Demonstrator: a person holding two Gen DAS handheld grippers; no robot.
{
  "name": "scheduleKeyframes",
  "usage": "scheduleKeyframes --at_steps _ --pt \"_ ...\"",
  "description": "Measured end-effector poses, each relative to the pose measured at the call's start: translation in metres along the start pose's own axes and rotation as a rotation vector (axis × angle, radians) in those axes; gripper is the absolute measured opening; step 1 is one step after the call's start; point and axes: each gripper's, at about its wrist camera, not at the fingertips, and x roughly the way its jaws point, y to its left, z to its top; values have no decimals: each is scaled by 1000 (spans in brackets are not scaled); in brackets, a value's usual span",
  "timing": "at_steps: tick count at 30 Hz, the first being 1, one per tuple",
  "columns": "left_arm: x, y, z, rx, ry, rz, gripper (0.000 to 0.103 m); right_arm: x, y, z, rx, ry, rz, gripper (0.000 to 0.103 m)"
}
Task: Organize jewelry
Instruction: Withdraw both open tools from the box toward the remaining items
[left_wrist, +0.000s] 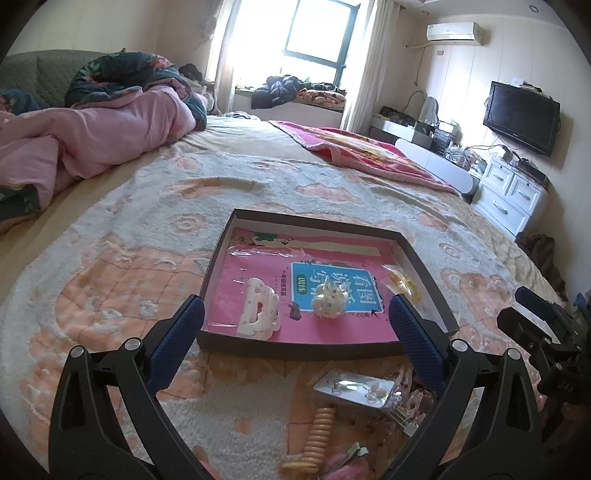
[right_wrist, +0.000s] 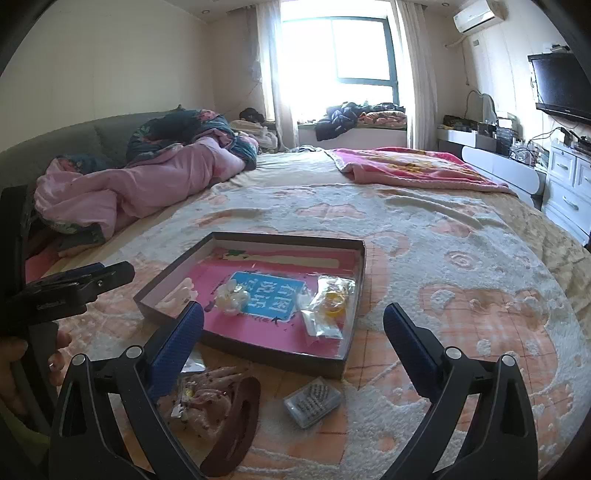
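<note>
1. The shallow dark cardboard tray (left_wrist: 325, 345) with a pink printed booklet lining it lies on the bed's fluffy cream-and-orange blanket (left_wrist: 129, 258), with bare blanket beyond its far and side rims.
2. Inside it are three pieces: a white plastic hair claw (left_wrist: 258, 314), a clear bag with a pale flower ornament (left_wrist: 328, 299), and a clear bag with yellow rings (right_wrist: 330, 301).
3. In front of the near rim lie loose items, among them an orange beaded bracelet (left_wrist: 319, 428), a brown oval hair clip (right_wrist: 236, 424) and a small clear plastic box (right_wrist: 312, 400).
4. Left gripper (left_wrist: 295, 314): jaws spread wide, empty, above the near rim.
5. Right gripper (right_wrist: 293, 325): jaws spread, holding nothing.
</note>
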Motion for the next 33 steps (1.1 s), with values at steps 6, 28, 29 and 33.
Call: scheduleKeyframes --at_steps 6,28,29,33 --pt "-12 2 -7 6 -13 10 91 -7 7 -2 -15 -4 16 95" --pt "-37 10 -45 18 18 30 91 -14 32 -30 -82 46 67 95" --pt "-38 10 -47 19 21 31 91 -13 32 -32 -83 51 68 95" --pt "-38 11 -57 26 44 25 91 -11 35 -38 -86 67 75 95"
